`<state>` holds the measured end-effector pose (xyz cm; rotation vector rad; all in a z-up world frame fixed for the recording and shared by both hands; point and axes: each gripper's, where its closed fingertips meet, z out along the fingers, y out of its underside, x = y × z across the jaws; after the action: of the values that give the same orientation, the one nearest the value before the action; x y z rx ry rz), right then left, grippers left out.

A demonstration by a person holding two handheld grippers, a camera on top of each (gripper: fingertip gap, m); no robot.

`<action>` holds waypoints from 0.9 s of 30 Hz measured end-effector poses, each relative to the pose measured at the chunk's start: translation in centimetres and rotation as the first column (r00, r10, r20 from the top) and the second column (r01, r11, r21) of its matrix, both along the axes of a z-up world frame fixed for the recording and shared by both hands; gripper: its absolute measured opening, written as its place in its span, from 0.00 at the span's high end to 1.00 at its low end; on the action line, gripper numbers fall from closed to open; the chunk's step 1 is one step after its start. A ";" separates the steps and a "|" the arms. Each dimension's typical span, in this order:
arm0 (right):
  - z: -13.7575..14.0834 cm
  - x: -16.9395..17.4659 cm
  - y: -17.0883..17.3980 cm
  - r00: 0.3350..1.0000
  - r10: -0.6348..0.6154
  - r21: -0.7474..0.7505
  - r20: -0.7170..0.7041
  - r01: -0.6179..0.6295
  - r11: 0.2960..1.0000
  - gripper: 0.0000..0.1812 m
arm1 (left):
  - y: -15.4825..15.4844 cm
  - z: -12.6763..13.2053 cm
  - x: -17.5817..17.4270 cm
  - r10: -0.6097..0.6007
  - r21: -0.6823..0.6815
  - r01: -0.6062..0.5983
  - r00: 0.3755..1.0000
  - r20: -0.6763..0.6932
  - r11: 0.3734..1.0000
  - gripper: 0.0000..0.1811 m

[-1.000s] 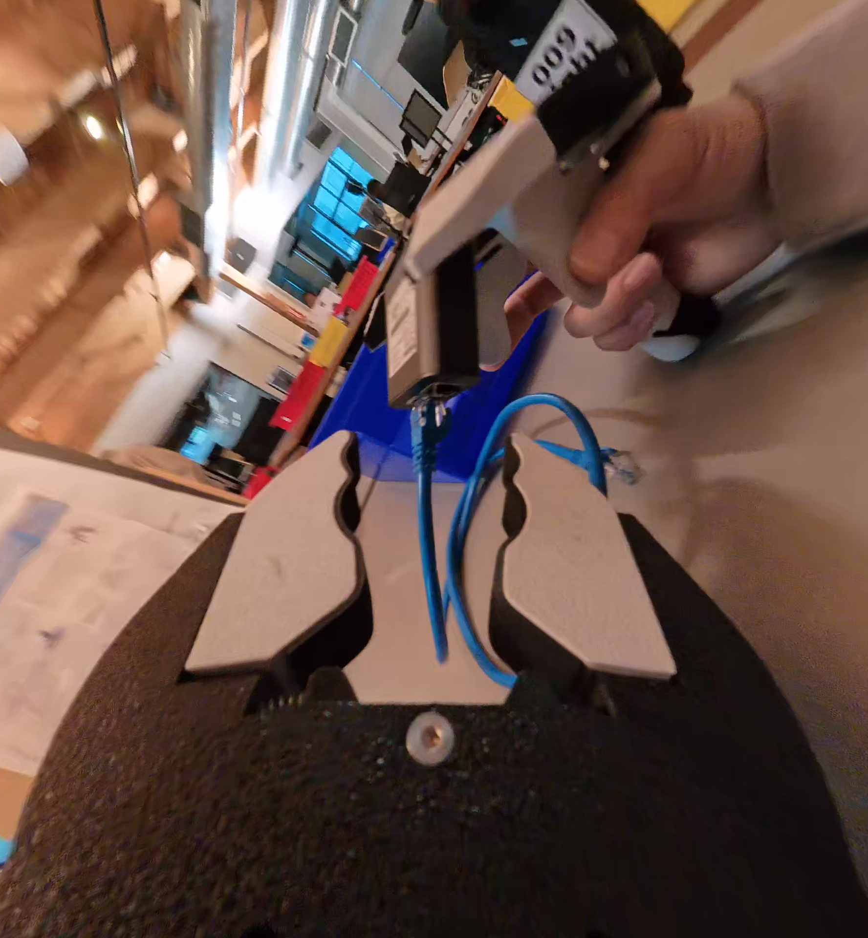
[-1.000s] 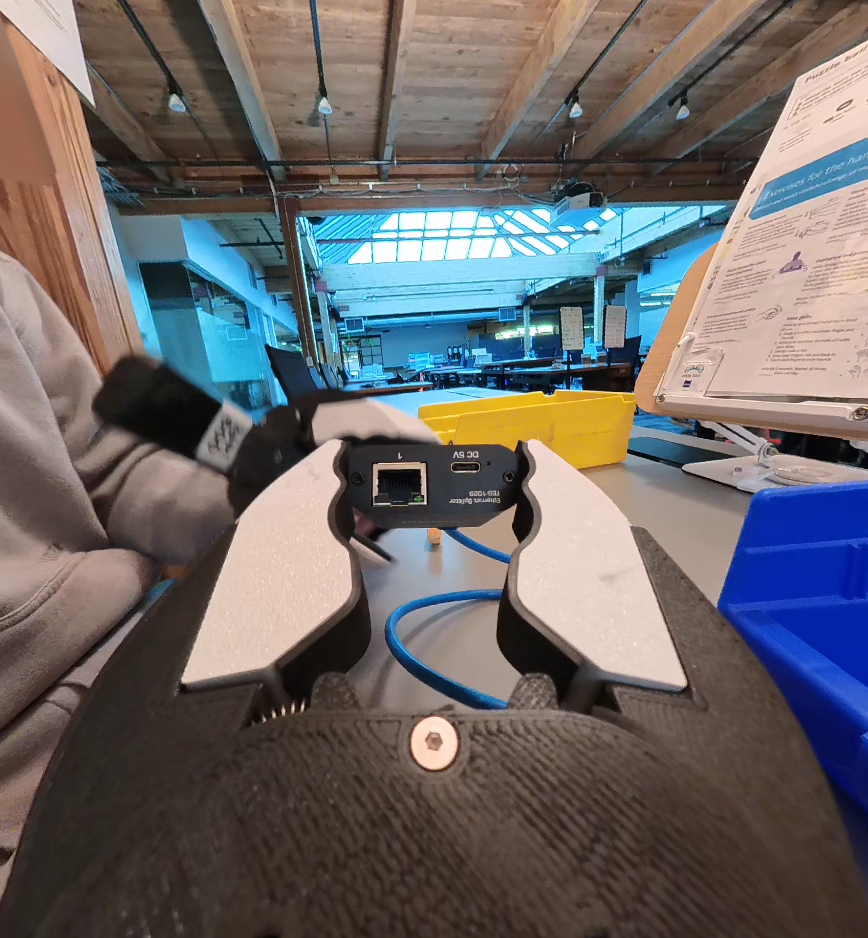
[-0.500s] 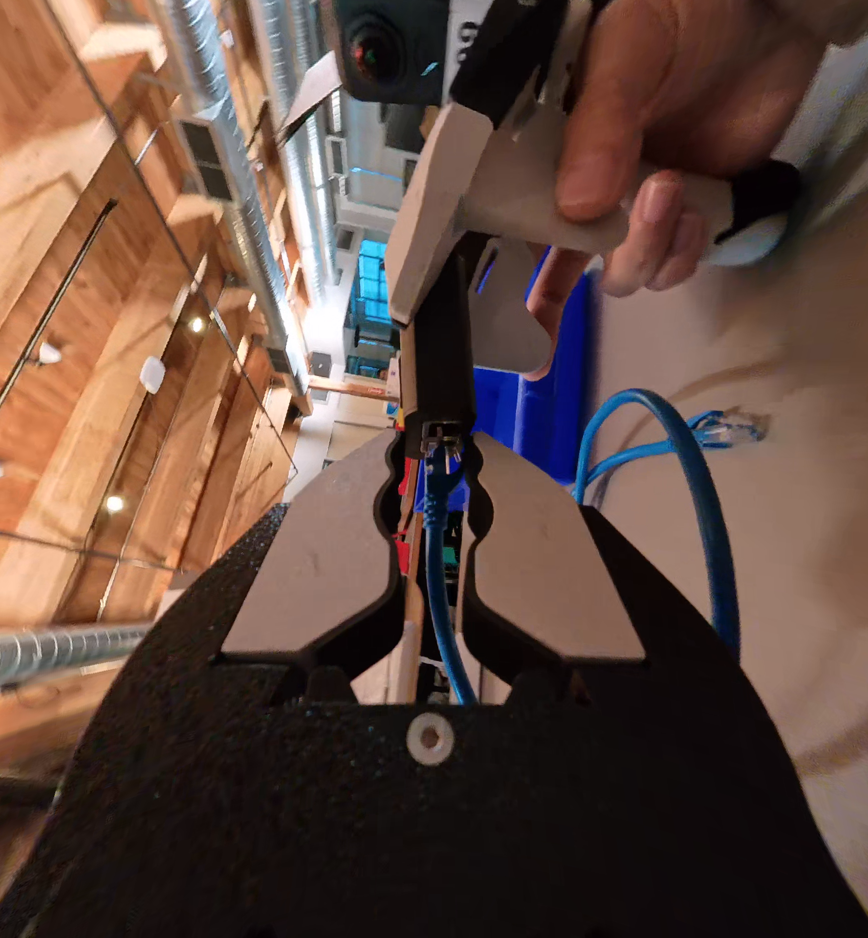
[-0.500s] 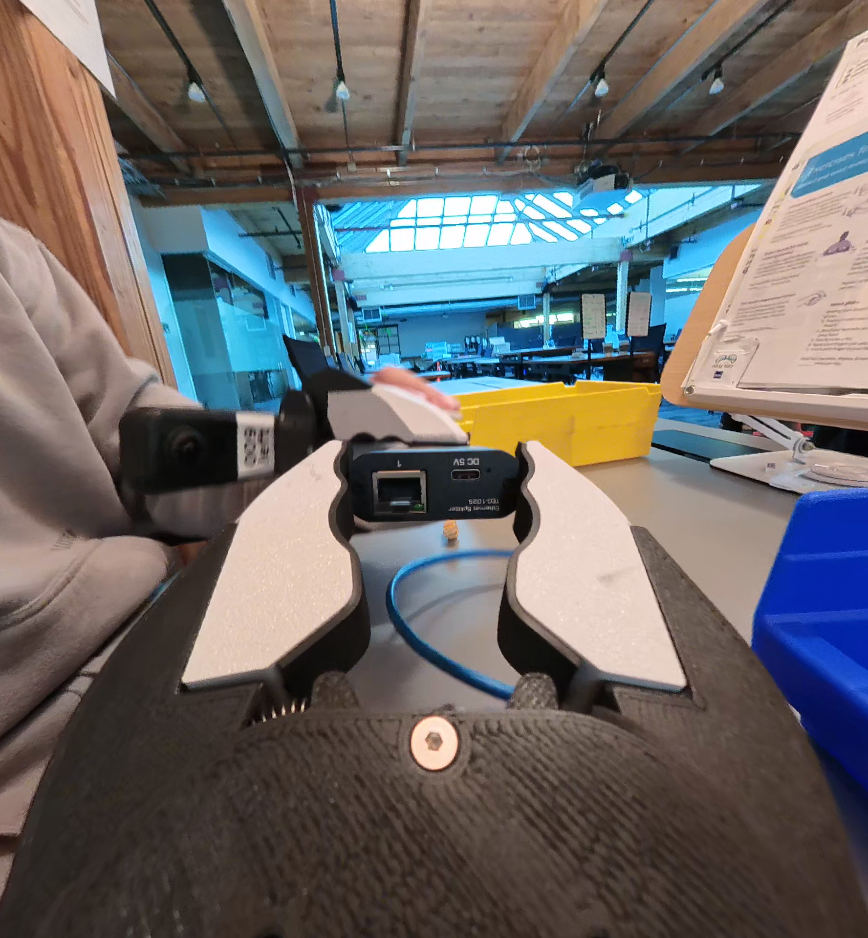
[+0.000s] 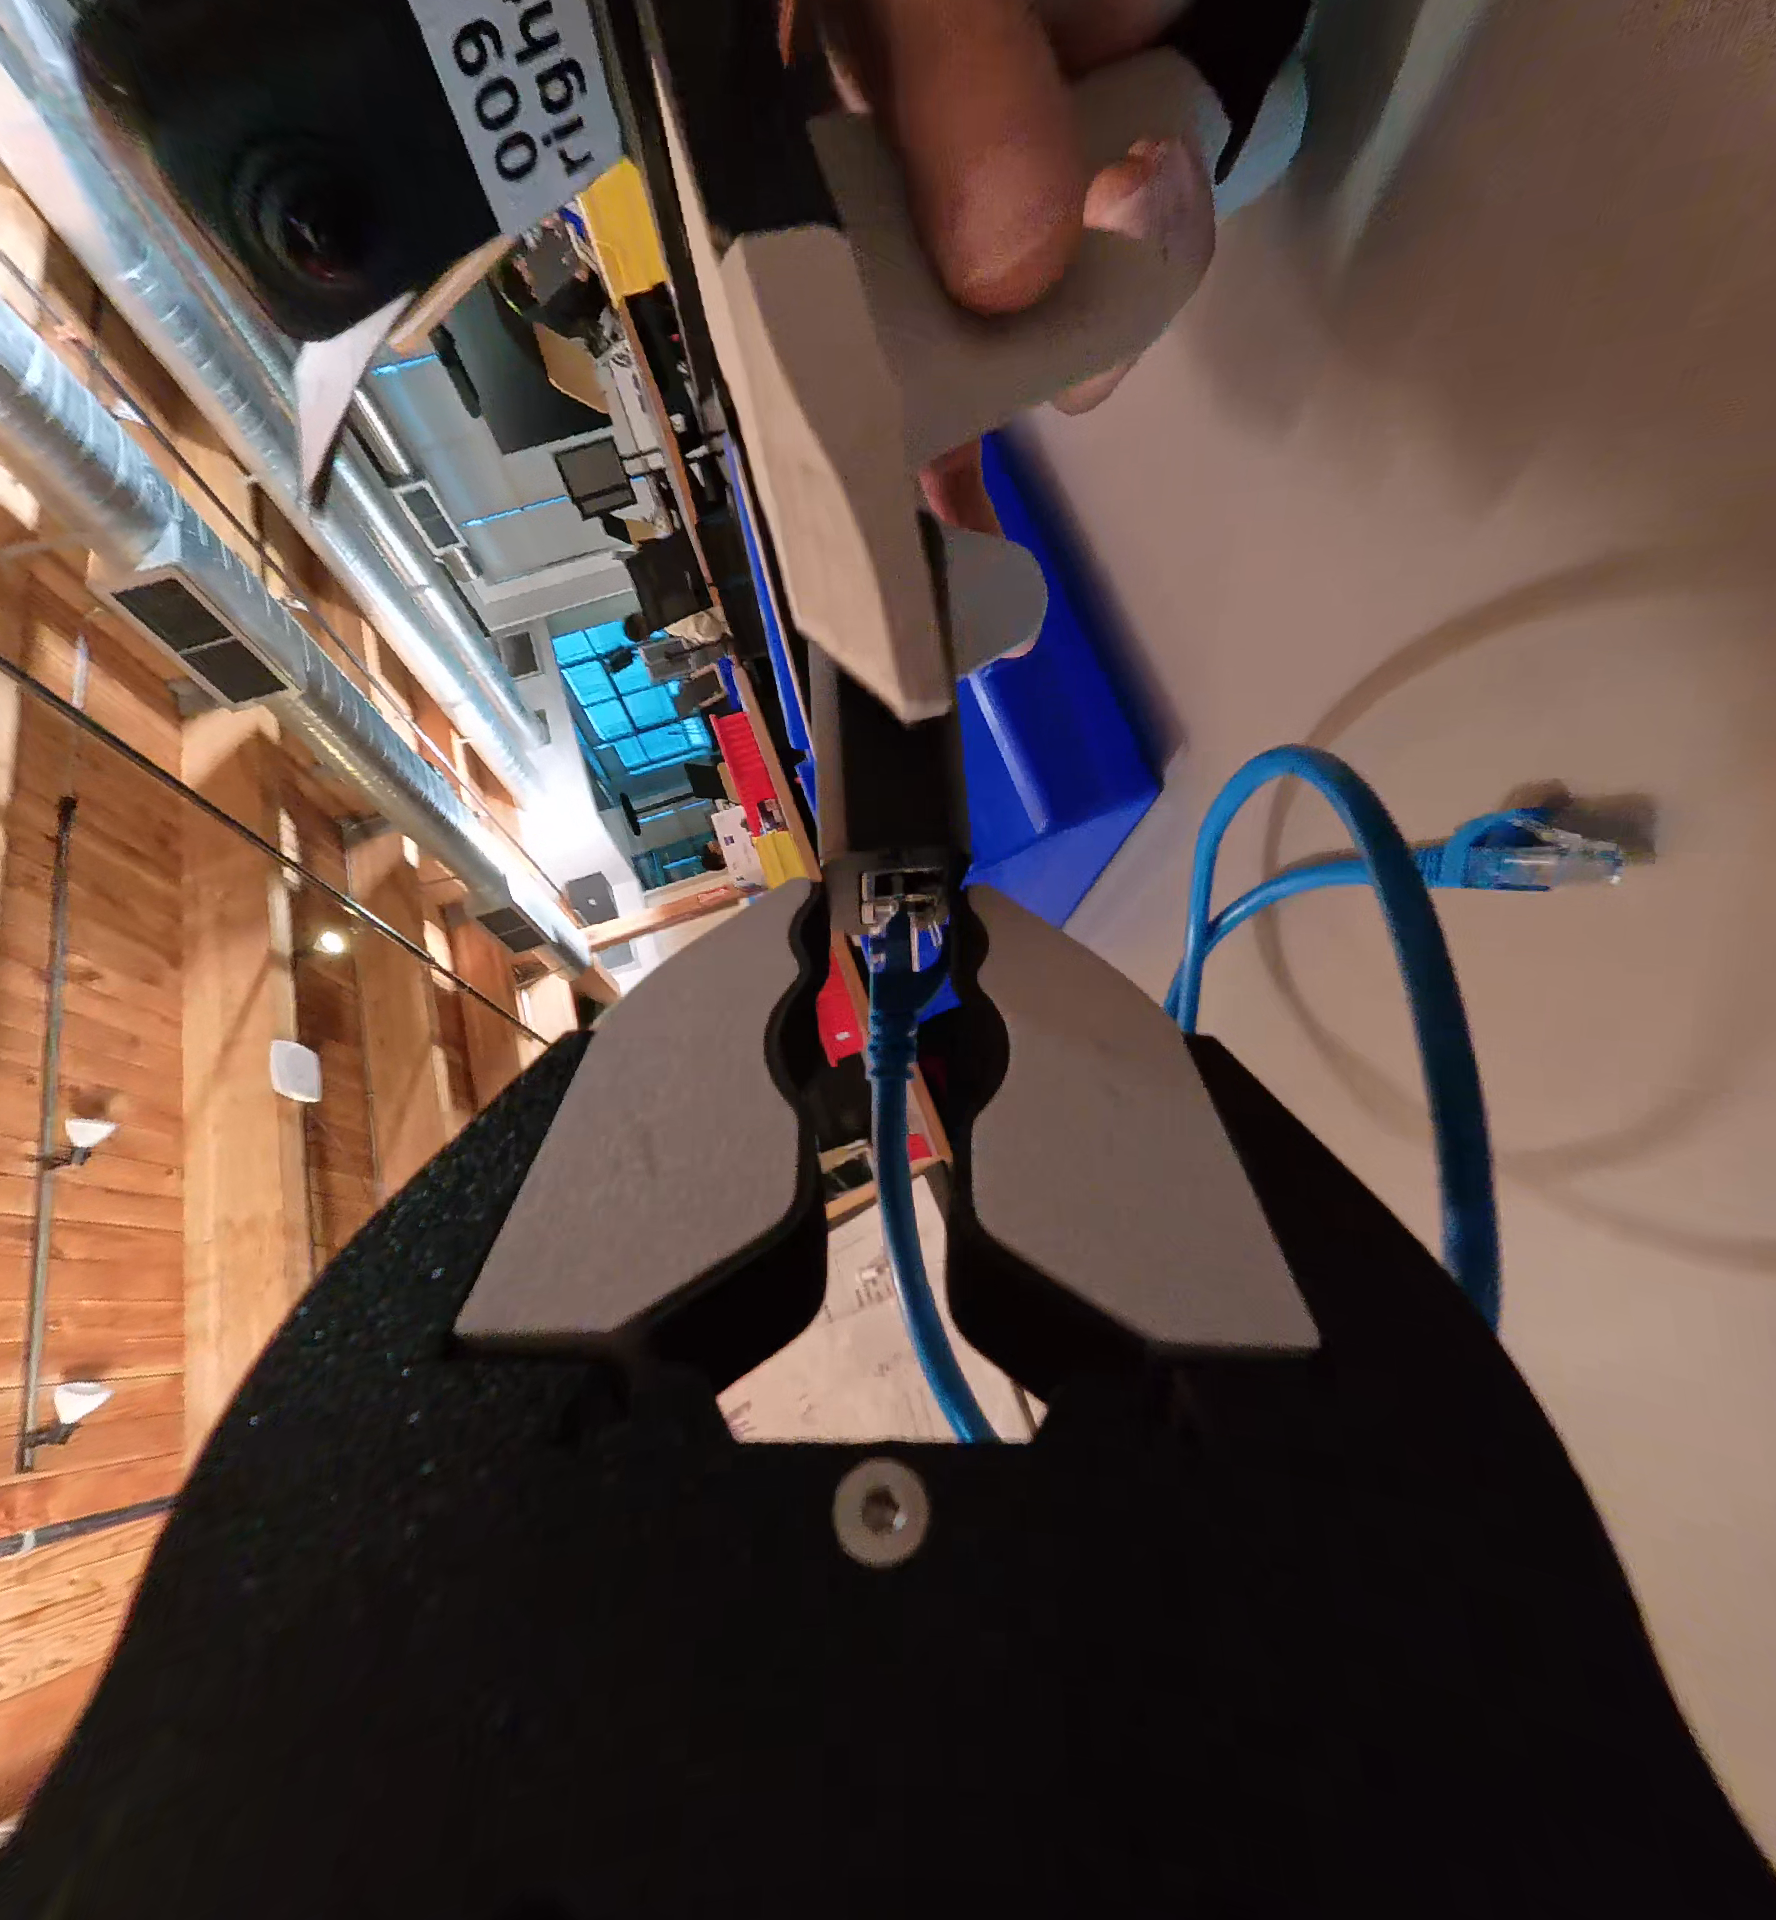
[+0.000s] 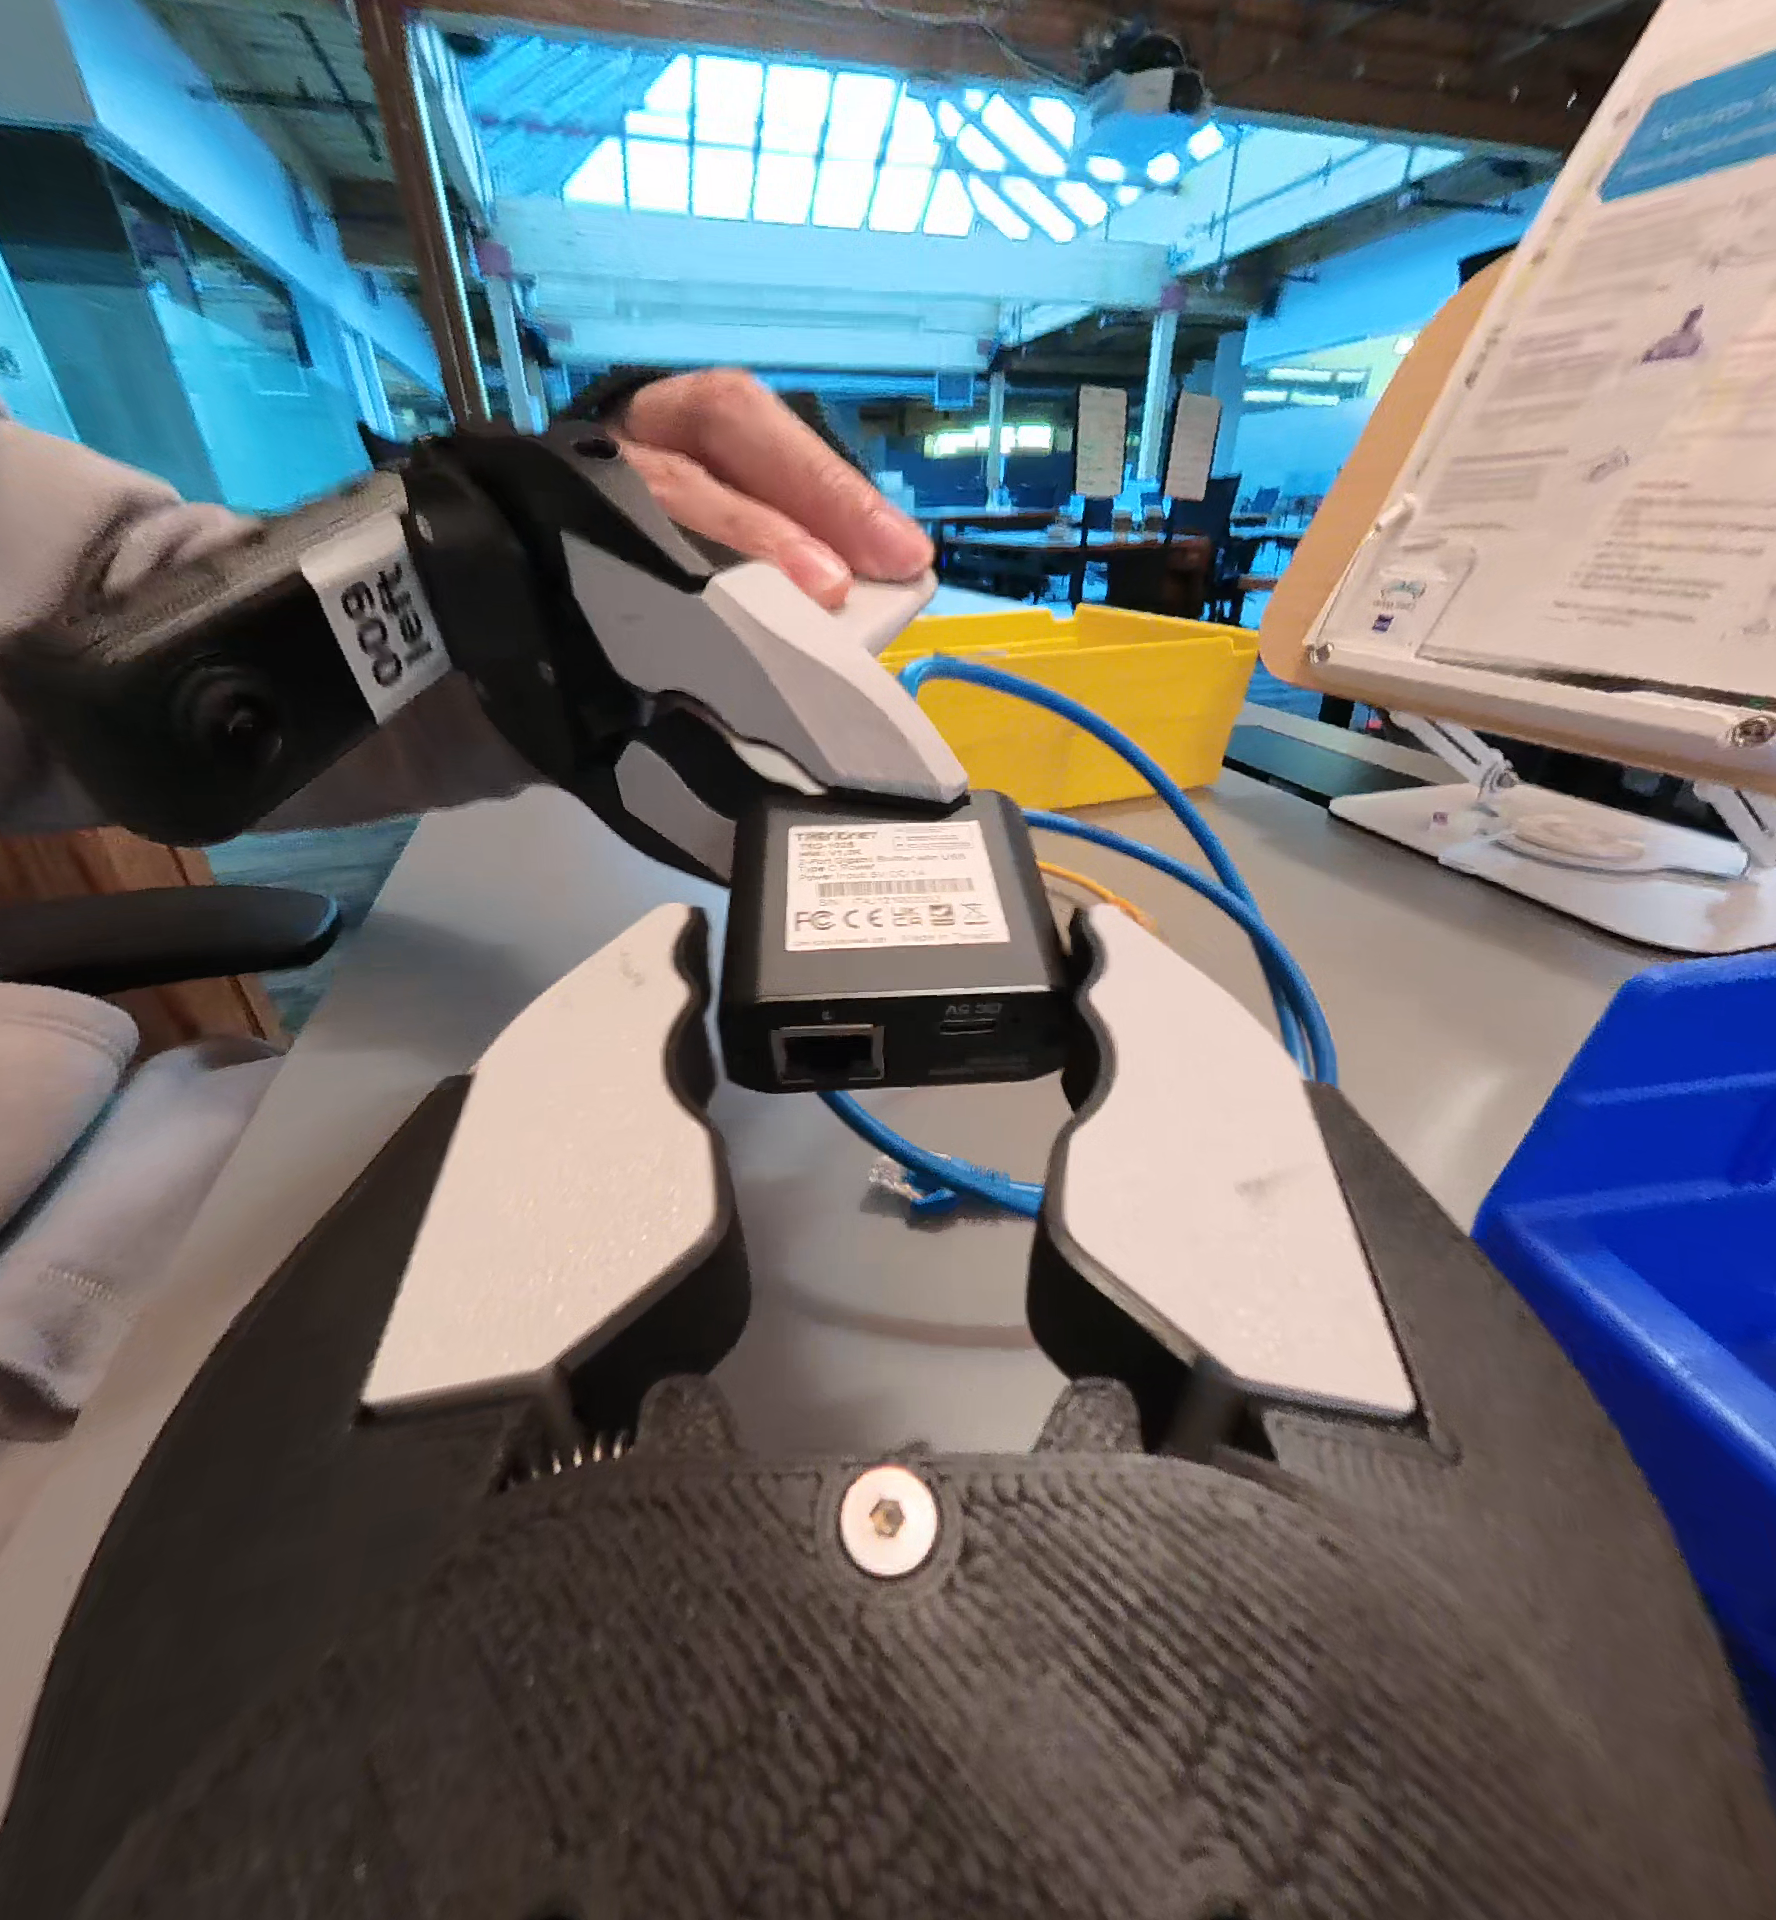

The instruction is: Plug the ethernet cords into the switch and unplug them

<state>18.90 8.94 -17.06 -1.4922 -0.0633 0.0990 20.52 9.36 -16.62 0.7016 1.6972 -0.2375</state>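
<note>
2 grippers: left gripper [image 5: 889, 935], right gripper [image 6: 889, 1023]. 1 switch [image 6: 889, 935] btwn right's fingers. 1 blue ethernet cord [image 5: 905, 1195], 2 plugs. 1 blue bin [image 6: 1694, 1195] right of it, 1 yellow bin [image 6: 1071, 696] beyond.

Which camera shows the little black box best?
The right wrist view: the black box sits big between the right claw, showing its labelled top and front holes. The left wrist view shows only its thin edge with a blue cord at it.

switch [image 6: 889, 940] far ports hidden, stand papers [image 6: 1632, 395] blurred
</note>
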 end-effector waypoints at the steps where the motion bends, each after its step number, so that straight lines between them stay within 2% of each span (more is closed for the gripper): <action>1: 0.2 0.0 0.0 1.000 0.005 0.020 -0.019 -0.005 1.000 0.66 | 0.0 0.1 0.0 -0.009 0.000 0.009 1.000 0.020 1.000 0.89; 9: -0.4 0.4 1.0 0.999 -0.032 -0.034 -0.019 0.031 0.999 0.66 | 1.1 -0.5 0.5 0.012 -0.041 -0.013 1.000 -0.005 0.999 0.88; 11: -0.3 0.6 1.2 0.997 -0.070 -0.024 0.011 0.070 0.997 0.66 | 1.4 -0.5 0.7 0.031 -0.062 -0.032 0.999 -0.013 0.998 0.88; 17: -0.1 0.9 1.0 0.996 -0.086 -0.004 -0.011 0.086 0.996 0.66 | 1.4 -0.2 1.2 0.061 -0.070 -0.061 0.998 -0.003 0.996 0.88; 23: 0.2 1.5 0.5 0.994 -0.093 0.020 -0.061 0.094 0.995 0.66 | 3.3 1.5 1.5 0.166 -0.241 -0.166 0.986 -0.017 0.956 0.77; 25: 0.6 1.8 0.0 0.992 -0.084 0.055 -0.095 0.090 0.994 0.66 | 4.5 2.5 0.8 0.195 -0.341 -0.204 0.979 -0.062 0.918 0.77; 27: 1.0 2.1 -0.5 0.989 -0.083 0.090 -0.127 0.094 0.991 0.66 | 6.1 3.8 -0.3 0.187 -0.468 -0.249 0.966 -0.176 0.848 0.77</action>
<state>21.03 8.48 -16.08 -1.3883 0.0962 0.1142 20.19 15.49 -12.80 0.1144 1.7216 -0.5348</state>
